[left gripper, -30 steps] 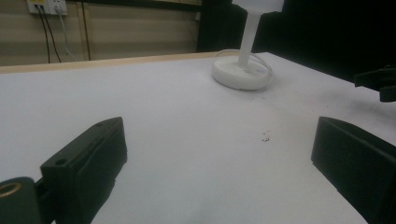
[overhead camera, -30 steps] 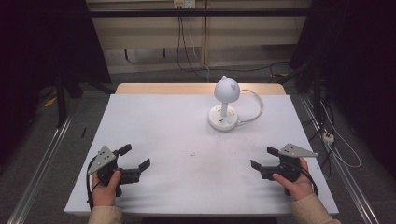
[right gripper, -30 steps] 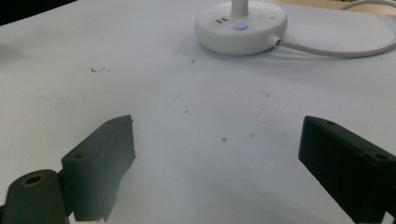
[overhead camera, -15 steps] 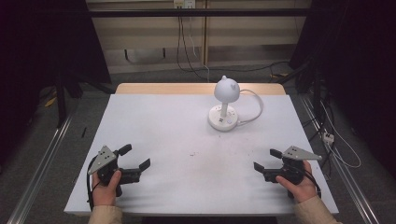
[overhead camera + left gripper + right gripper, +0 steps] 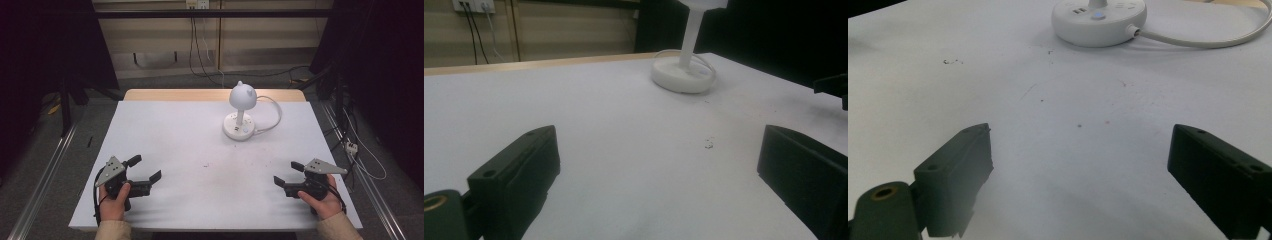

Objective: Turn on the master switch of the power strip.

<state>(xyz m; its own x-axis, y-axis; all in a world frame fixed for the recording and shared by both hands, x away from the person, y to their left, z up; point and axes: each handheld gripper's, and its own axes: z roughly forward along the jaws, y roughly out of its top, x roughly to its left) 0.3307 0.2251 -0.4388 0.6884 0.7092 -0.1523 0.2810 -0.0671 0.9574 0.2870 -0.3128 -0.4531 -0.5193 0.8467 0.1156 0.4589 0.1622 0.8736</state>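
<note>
- Here, in the high view, a white table (image 5: 165,130) fills the middle, and a small white lamp (image 5: 241,112) with a round head stands on its round base toward the far side, a little right of centre.
- A white cord (image 5: 272,112) loops from the lamp's base round its right side and runs back toward the far edge.
- The left gripper (image 5: 145,168) sits near the front left corner of the table, held by the person's left hand (image 5: 114,200); its jaws stand spread, with nothing between them, and point toward the middle of the table.
- The right gripper (image 5: 287,173) sits near the front right corner in the right hand (image 5: 320,199), its jaws likewise wide apart and empty, pointing left and inward. Both grippers are well apart from the lamp.
- A few small dark specks (image 5: 206,164) mark the table surface between the two grippers.
- In the left gripper view, the two black jaws rise at the lower left and lower right, spread, with bare table between them; the lamp's base (image 5: 683,76) and stem stand ahead, right of centre.
- In the right gripper view, the jaws are again parted over bare table; the lamp's base (image 5: 1098,22) lies at the top with a blue button (image 5: 1096,15) on it, and the cord leaves its right side.
</note>
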